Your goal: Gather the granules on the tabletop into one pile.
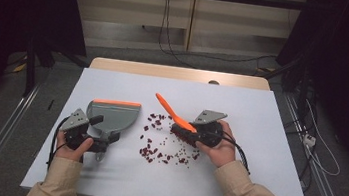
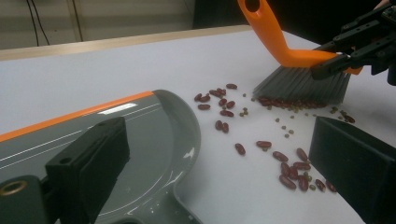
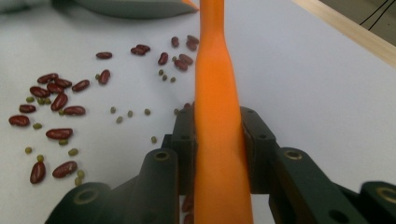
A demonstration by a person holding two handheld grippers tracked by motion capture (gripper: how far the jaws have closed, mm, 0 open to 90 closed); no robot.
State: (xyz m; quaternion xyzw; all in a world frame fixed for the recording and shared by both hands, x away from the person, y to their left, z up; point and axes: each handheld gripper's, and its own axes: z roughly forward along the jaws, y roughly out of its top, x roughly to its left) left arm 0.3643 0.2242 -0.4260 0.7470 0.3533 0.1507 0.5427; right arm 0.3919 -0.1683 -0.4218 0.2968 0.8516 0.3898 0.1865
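Two grippers work the white counter (image 1: 232, 185). Right gripper (image 3: 219, 140) is clamped on the orange brush (image 3: 217, 93), bristles among scattered beans (image 3: 56, 100) ahead of it. Left gripper (image 2: 219, 163), jaws wide, holds nothing; the grey dustpan (image 2: 154, 135) lies under its left jaw.

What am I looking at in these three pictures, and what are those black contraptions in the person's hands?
A person sits at a white table holding a pair of hand-operated tongs in each hand. One picture looks down from above; the other two come from small cameras riding on each pair of tongs. The right tongs are shut on the orange handle of a small brush, whose grey bristles rest among scattered red beans and tiny green ones. The left tongs are at the handle of a grey dustpan with an orange lip, lying flat beside the beans.
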